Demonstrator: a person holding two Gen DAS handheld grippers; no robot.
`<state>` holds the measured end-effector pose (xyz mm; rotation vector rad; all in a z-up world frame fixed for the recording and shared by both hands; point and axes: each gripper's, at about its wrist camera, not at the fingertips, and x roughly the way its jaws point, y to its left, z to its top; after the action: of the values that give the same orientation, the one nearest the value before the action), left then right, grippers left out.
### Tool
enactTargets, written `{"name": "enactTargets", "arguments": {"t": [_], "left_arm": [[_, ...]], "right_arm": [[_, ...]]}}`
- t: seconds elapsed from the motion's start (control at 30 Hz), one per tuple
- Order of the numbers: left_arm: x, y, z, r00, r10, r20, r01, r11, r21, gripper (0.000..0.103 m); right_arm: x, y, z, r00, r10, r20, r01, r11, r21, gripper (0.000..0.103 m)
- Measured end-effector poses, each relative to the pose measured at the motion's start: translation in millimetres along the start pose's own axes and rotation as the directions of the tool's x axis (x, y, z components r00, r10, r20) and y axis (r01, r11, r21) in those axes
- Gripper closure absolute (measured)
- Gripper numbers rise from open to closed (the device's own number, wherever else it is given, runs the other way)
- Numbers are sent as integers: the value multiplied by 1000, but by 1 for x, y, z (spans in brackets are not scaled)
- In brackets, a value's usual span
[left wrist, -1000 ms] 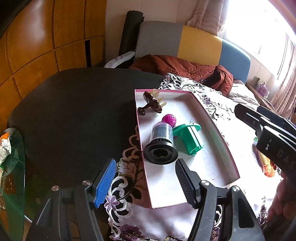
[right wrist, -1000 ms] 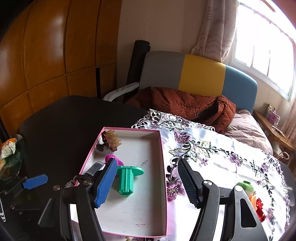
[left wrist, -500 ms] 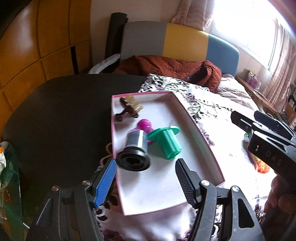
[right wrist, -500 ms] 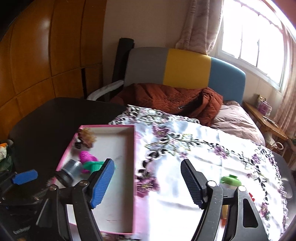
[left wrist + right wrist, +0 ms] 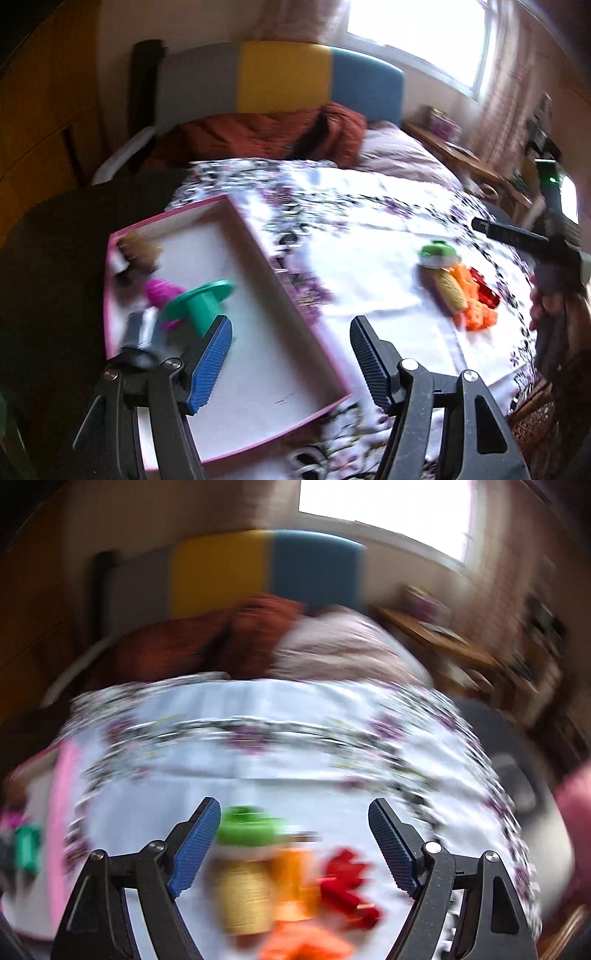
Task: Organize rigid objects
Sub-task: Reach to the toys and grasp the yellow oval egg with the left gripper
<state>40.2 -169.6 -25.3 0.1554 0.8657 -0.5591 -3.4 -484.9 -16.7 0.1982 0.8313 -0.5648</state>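
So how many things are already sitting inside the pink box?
4, all at its left end: brown clip at the far corner, magenta ball, teal piece beside it, grey-black cylinder nearest. Blur could hide something small in the pink box.

On the tabletop (image 5: 369,258) to your left sits a tray (image 5: 280,295) holding a spool (image 5: 201,301), a ball (image 5: 159,291), a hair clip (image 5: 138,251) at its far end and a cylinder (image 5: 142,332) nearest you. To your right, well apart from the tray, a cluster of toys (image 5: 461,291) lies on the cloth. A sofa (image 5: 280,81) stands behind.
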Motion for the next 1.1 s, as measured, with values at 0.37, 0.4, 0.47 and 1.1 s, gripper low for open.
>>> {"name": "enactTargets", "arguments": {"t": [0.37, 0.4, 0.47, 1.1], "left_arm": [[46, -75, 8, 985, -121, -120, 135, 984, 117, 39], [50, -82, 8, 981, -137, -137, 154, 980, 123, 39], [56, -92, 8, 973, -163, -162, 184, 974, 129, 39], [139, -179, 42, 930, -236, -283, 278, 954, 116, 48]], "right_arm": [[29, -72, -12, 993, 73, -94, -34, 931, 364, 20], [28, -72, -11, 994, 69, -90, -31, 931, 365, 20], [27, -74, -11, 995, 64, -80, -30, 927, 374, 19], [28, -81, -12, 993, 87, -83, -45, 909, 414, 18]]}}
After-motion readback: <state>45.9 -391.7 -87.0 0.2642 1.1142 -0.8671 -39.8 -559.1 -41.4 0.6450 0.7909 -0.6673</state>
